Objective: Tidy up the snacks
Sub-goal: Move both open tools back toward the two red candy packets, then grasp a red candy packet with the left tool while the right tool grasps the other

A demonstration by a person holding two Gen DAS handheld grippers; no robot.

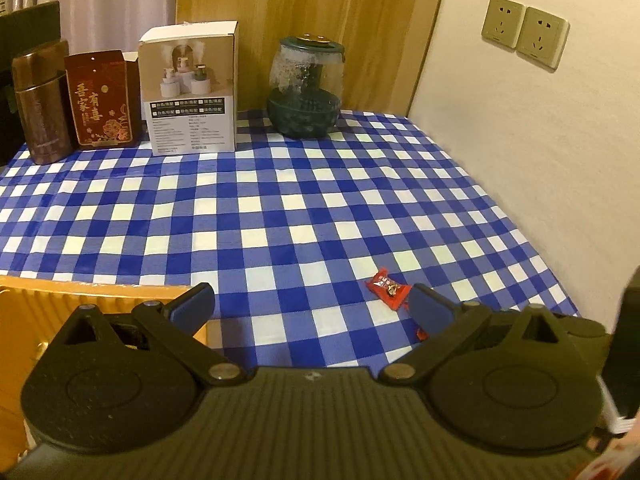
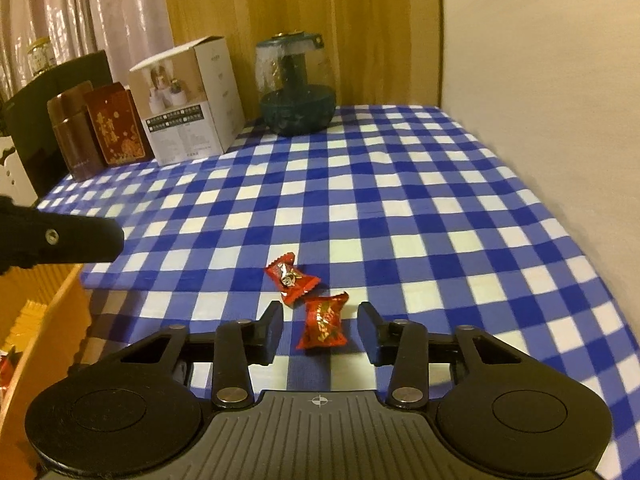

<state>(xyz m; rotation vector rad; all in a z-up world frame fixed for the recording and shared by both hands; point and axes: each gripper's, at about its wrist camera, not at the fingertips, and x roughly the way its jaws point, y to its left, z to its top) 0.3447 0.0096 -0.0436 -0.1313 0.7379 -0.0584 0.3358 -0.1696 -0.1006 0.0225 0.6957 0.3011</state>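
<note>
Right gripper (image 2: 319, 334) narrowed, straddling near red foil-wrapped candy (image 2: 322, 323) on blue-checked bench (image 2: 440, 220), pads not touching; long axis along fingers. Second red candy (image 2: 292, 278) just beyond. Left gripper (image 1: 310, 306) wide, empty, farther.

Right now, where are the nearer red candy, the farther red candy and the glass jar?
nearer red candy (image 2: 321, 323), right wrist view, wrapper middle
farther red candy (image 2: 291, 278), right wrist view, wrapper middle
glass jar (image 2: 295, 86), right wrist view, clear body
</note>
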